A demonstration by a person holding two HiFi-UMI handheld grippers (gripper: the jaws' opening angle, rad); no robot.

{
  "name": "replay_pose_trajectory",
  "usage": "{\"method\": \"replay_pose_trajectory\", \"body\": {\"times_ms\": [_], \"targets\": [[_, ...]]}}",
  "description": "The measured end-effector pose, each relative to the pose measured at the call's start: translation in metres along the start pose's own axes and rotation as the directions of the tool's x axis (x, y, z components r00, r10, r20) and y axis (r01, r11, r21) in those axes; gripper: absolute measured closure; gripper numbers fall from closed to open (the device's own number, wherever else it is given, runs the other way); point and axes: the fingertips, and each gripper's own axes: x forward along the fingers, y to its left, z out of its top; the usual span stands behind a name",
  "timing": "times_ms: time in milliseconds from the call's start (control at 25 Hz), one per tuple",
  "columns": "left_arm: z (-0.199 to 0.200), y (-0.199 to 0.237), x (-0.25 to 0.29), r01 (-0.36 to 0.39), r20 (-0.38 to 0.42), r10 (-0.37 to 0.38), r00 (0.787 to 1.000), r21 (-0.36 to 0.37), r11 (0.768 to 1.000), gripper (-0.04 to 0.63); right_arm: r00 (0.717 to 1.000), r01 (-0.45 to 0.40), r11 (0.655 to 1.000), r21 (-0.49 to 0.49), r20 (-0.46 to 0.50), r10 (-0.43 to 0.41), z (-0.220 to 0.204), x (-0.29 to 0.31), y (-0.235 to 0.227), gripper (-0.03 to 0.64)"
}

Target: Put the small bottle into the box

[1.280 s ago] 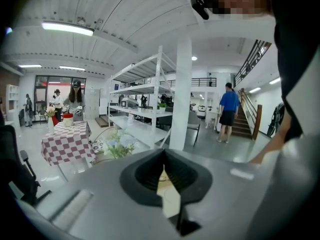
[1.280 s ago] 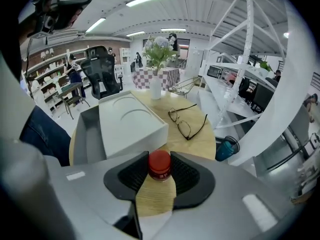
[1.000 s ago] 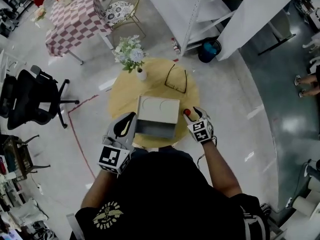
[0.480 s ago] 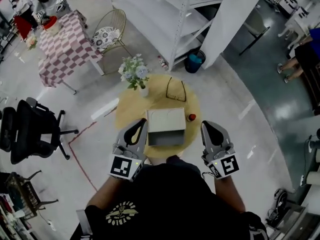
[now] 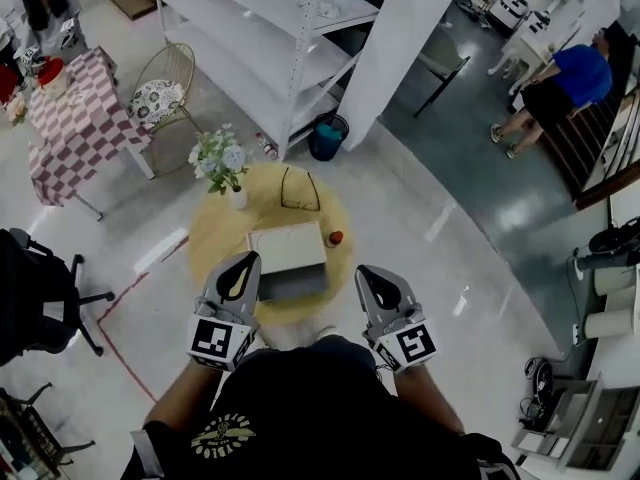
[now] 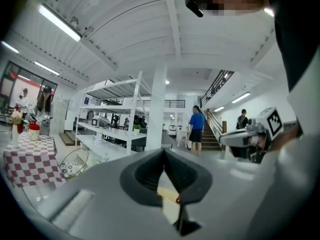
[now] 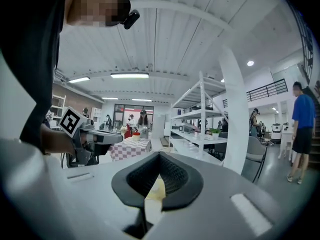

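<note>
The small bottle (image 5: pixel 336 238), with a red cap, stands on the round yellow table (image 5: pixel 212 236) just right of the cream box (image 5: pixel 285 248). Both grippers are held up near my chest, well above the table and pointing nearly level. My left gripper (image 5: pixel 250 259) hovers over the box's left front corner with its jaws shut and nothing in them. The right gripper (image 5: pixel 363 271) is off the table's right front edge, below and right of the bottle, also shut and empty. In the left gripper view the left gripper (image 6: pixel 164 152) has its tips together, and in the right gripper view the right gripper (image 7: pixel 160 157) shows the same.
A vase of flowers (image 5: pixel 222 163) and a pair of glasses (image 5: pixel 299 190) sit at the back of the table. Beyond it are a white shelf rack (image 5: pixel 262 28), a blue bin (image 5: pixel 325 136), a wire chair (image 5: pixel 165 83) and a checkered table (image 5: pixel 75 118). A person in blue (image 5: pixel 565 76) stands far right.
A second ago the right gripper was down beside the bottle; it has risen and pulled back toward my body, shut and empty. The left gripper also rose a little. The bottle stays on the table.
</note>
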Motion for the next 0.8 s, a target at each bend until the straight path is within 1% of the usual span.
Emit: {"method": "replay_pose_trajectory", "body": {"times_ms": [120, 240, 360, 520, 640, 800], "targets": [[0.006, -0.014, -0.002, -0.031, 0.018, 0.031, 0.999, 0.008, 0.999, 0.595, 0.999, -0.04, 0.999, -0.012, 0.014, 0.041, 0.004, -0.007, -0.002, 0.611], [0.01, -0.031, -0.006, -0.089, 0.016, 0.089, 0.996, 0.011, 0.996, 0.595, 0.994, -0.108, 0.994, -0.01, 0.029, 0.108, 0.004, -0.019, -0.004, 0.611], [0.01, -0.063, -0.008, -0.135, 0.014, 0.135, 0.991, 0.014, 0.991, 0.595, 0.983, -0.177, 0.984, 0.004, 0.043, 0.176, 0.0, -0.038, -0.016, 0.611], [0.004, -0.104, -0.002, -0.165, 0.0, 0.165, 0.986, 0.051, 0.985, 0.595, 0.97, -0.239, 0.971, 0.023, 0.049, 0.238, -0.016, -0.058, -0.034, 0.611], [0.006, -0.118, -0.003, -0.201, -0.007, 0.202, 0.979, 0.076, 0.977, 0.595, 0.959, -0.28, 0.96, 0.025, 0.063, 0.278, -0.023, -0.061, -0.04, 0.611], [0.007, -0.125, -0.014, -0.256, -0.016, 0.258, 0.966, 0.093, 0.962, 0.595, 0.945, -0.32, 0.947, 0.022, 0.075, 0.318, -0.026, -0.059, -0.042, 0.611]]}}
